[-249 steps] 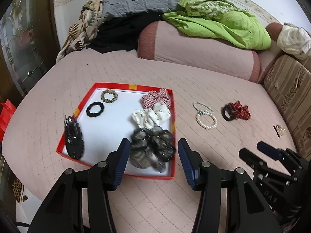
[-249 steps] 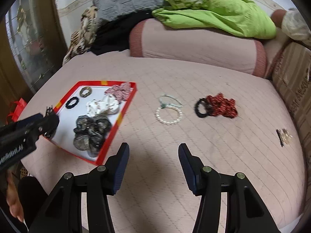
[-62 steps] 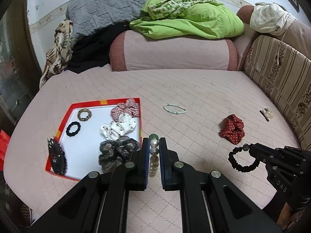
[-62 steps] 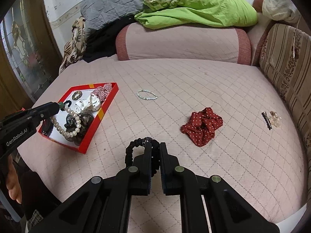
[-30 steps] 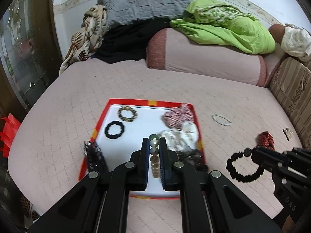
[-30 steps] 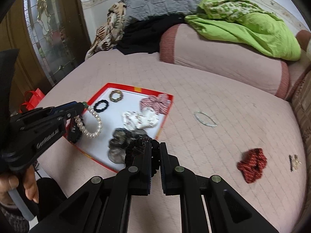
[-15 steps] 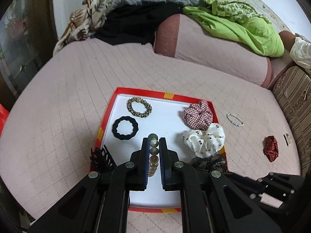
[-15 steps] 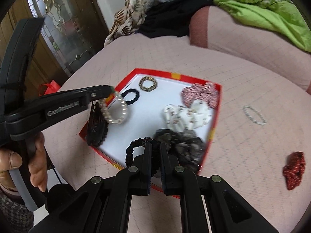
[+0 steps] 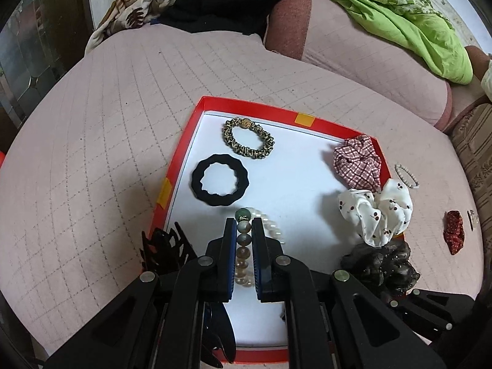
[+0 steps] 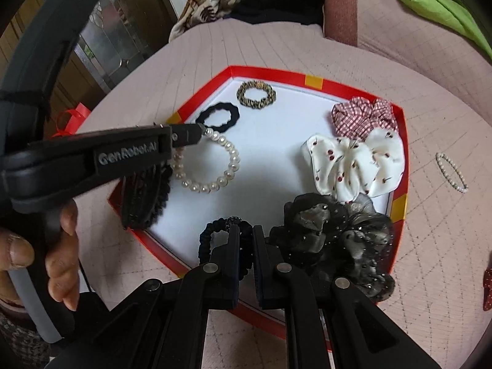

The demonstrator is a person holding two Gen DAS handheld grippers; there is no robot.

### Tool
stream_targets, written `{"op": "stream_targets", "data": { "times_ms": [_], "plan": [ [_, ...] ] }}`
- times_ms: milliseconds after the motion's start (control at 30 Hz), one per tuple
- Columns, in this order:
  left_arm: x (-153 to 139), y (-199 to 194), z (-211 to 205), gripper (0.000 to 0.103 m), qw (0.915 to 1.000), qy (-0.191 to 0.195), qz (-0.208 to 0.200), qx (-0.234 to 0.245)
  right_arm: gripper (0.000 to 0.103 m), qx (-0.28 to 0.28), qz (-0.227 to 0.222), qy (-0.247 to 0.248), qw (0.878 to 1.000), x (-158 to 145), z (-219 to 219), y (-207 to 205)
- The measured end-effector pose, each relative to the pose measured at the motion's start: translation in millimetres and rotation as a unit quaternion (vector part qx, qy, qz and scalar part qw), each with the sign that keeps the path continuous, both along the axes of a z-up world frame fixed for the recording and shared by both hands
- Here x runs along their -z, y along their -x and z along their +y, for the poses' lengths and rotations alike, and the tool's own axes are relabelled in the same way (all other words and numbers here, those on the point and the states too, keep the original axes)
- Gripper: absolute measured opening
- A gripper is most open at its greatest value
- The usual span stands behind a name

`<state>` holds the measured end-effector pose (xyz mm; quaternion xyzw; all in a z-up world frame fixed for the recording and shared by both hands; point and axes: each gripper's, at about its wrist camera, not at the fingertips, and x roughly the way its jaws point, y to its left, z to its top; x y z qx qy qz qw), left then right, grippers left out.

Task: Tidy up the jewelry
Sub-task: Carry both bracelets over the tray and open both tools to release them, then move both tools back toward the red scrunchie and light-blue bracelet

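My left gripper point(image 9: 243, 226) is shut on a pearl bracelet point(image 9: 242, 243) with a green bead at its top, low over the white floor of the red-rimmed tray point(image 9: 252, 105). From the right wrist view that bracelet point(image 10: 212, 166) hangs as a ring from the left gripper point(image 10: 201, 129), held by a hand at the left. My right gripper point(image 10: 245, 230) is shut on a black beaded hair tie point(image 10: 209, 233), over the tray's point(image 10: 270, 72) near edge. In the tray lie a leopard hair tie point(image 9: 248, 137), a black hair tie point(image 9: 220, 180), a checked scrunchie point(image 9: 358, 160), a cherry-print scrunchie point(image 9: 376, 210), a dark sheer scrunchie point(image 10: 335, 240) and a black claw clip point(image 9: 164, 250).
A thin bead bracelet point(image 10: 451, 172) lies on the pink quilted bed point(image 9: 92, 141) right of the tray. A red dotted scrunchie point(image 9: 454, 235) and a small hair clip point(image 9: 472, 216) lie further right. A bolster point(image 9: 353, 52) with green cloth point(image 9: 399, 15) is at the back.
Both grippers have moved left and down over the tray with their loads. The pearl bracelet now hangs just above the tray floor, and the black hair tie is at the tray's near edge.
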<state>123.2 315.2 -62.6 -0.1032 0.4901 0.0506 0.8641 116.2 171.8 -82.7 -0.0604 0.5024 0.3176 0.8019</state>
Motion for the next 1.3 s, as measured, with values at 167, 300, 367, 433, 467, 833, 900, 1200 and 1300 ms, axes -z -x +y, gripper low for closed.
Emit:
{"op": "stream_targets", "data": {
  "times_ms": [167,300,367,433,467,833,900,1200,1300],
  "plan": [
    [6,-4,-2,0.009,1.0,-0.004,0.004,-0.003,0.01,-0.004,0.002,0.005,1.0,7,2,1],
    [2,-2,-1,0.009,0.9999,-0.004,-0.003,-0.01,0.017,-0.01,-0.003,0.007,1.0,5,3,5],
    [-4,2,-1,0.01,0.9998,0.0,-0.01,-0.015,0.027,-0.011,-0.006,0.004,1.0,4,4,6],
    [-10,6,0,0.012,0.9997,0.001,-0.016,-0.019,0.033,-0.012,-0.009,0.0,1.0,0,2,9],
    [-14,8,0,0.016,0.9996,0.002,-0.019,-0.023,0.033,-0.013,-0.012,0.0,1.0,-1,2,11],
    [-57,54,-25,0.034,0.9959,-0.041,-0.064,-0.048,0.042,-0.015,-0.048,0.002,0.999,-28,-28,36],
    [-63,63,-34,0.037,0.9947,-0.055,-0.07,-0.052,0.042,-0.011,-0.052,0.003,0.999,-31,-38,38],
    [-77,93,-82,0.045,0.9927,-0.071,-0.081,-0.055,0.048,0.03,-0.075,0.038,0.996,-33,-109,53],
    [-79,98,-102,0.045,0.9927,-0.073,-0.083,-0.048,0.048,0.053,-0.071,0.038,0.995,-32,-131,55]
  ]
}}
